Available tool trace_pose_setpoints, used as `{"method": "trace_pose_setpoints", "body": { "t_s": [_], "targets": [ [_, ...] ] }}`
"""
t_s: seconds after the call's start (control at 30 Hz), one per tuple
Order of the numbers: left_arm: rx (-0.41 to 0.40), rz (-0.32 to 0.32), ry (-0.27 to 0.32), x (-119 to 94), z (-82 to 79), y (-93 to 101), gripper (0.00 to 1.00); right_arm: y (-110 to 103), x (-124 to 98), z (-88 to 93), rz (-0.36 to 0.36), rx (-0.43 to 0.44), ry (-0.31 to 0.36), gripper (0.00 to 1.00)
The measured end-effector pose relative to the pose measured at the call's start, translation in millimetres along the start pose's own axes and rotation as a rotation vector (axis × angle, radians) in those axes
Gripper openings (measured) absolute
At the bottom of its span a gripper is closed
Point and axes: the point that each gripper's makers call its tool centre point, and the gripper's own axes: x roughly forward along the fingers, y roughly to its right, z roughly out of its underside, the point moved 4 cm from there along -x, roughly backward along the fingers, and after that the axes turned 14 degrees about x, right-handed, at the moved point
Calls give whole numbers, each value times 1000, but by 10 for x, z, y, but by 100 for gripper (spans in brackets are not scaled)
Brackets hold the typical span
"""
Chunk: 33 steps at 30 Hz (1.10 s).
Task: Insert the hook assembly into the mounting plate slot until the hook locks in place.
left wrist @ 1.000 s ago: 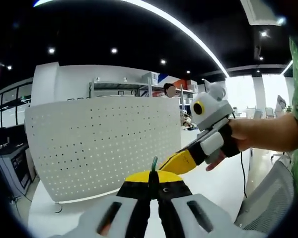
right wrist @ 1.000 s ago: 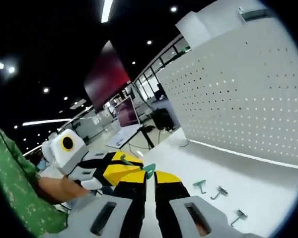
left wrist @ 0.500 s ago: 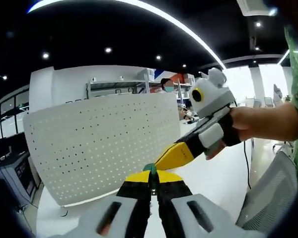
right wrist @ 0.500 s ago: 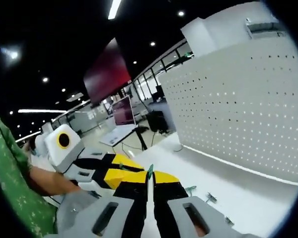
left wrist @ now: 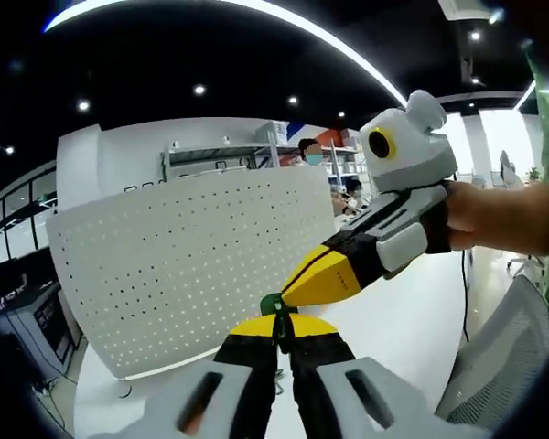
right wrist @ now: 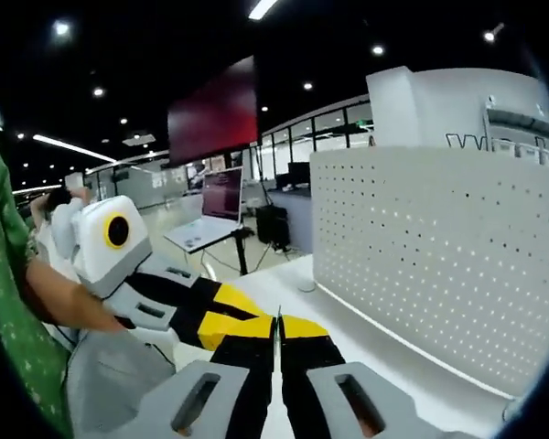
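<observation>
— Since a second ago our right gripper (left wrist: 288, 294) has swung in tip-to-tip with our left gripper (left wrist: 281, 329); what do we hold?

— Our left jaws are pressed together on the green hook (left wrist: 273, 303). Our right jaws look closed too, a thin green sliver between them in the right gripper view.

— And around us?

— We see the white pegboard (left wrist: 183, 265) upright on the table (left wrist: 412, 320), well behind both tips, nothing blocking it.

White table (left wrist: 412, 329); upright white pegboard (left wrist: 183, 265) on it
</observation>
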Motion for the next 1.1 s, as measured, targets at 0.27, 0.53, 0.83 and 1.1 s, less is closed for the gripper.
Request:
{"method": "trace_pose_setpoints", "body": {
  "t_s": [0.27,0.53,0.83,1.1],
  "targets": [
    [9,-12,-8,-3,-11,15,5,2,-7,-12,10,8,15,0],
    [21,-15,-17,24,-5,12,5,26,-13,-39,0,54,32,0],
    [18,-18,-28,52,29,11,4,37,-1,-9,4,64,21,0],
    [18,-31,-28,55,46,3,4,48,13,-3,19,72,12,0]
  ]
}}
